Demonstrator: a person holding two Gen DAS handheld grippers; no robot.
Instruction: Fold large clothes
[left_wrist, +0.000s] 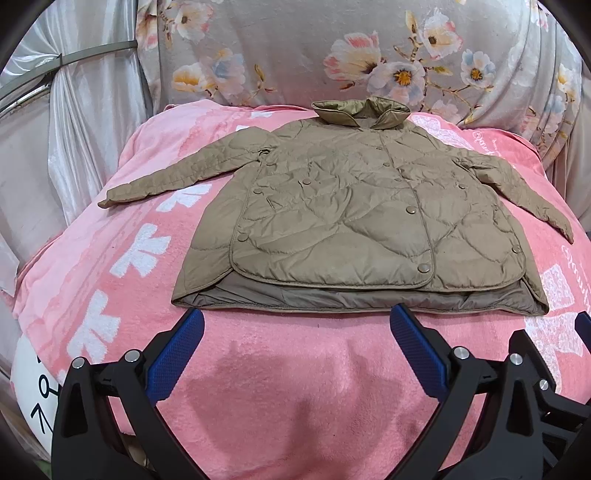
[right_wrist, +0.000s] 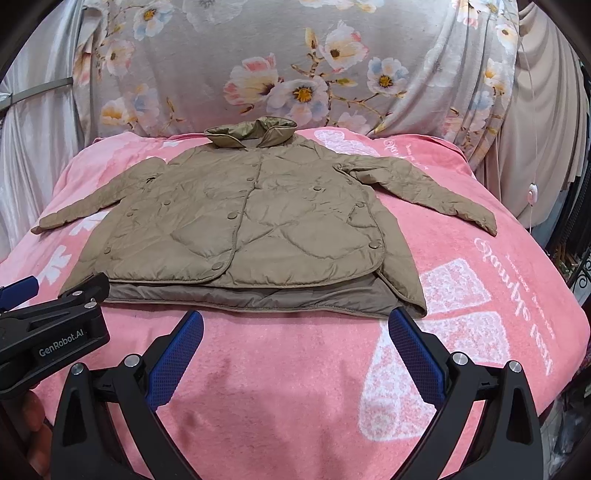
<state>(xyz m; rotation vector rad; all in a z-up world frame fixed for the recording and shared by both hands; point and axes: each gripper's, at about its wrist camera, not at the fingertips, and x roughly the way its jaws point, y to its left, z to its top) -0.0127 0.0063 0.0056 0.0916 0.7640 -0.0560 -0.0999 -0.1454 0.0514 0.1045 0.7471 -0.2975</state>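
Observation:
A khaki quilted jacket (left_wrist: 332, 214) lies flat and front up on a pink blanket (left_wrist: 280, 369), collar at the far end, both sleeves spread outward. It is snapped shut and its hem faces me. My left gripper (left_wrist: 295, 325) hovers open just short of the hem with nothing between its blue pads. In the right wrist view the same jacket (right_wrist: 243, 221) lies ahead, and my right gripper (right_wrist: 295, 326) is open and empty near the hem's right part. The left gripper's black body (right_wrist: 55, 325) shows at the left edge there.
A floral grey cloth (left_wrist: 332, 55) hangs behind the blanket, with pale curtains (left_wrist: 74, 129) to the left. In the right wrist view the pink blanket (right_wrist: 498, 295) carries white print to the right of the jacket. A white cord with a switch (right_wrist: 532, 194) hangs at the far right.

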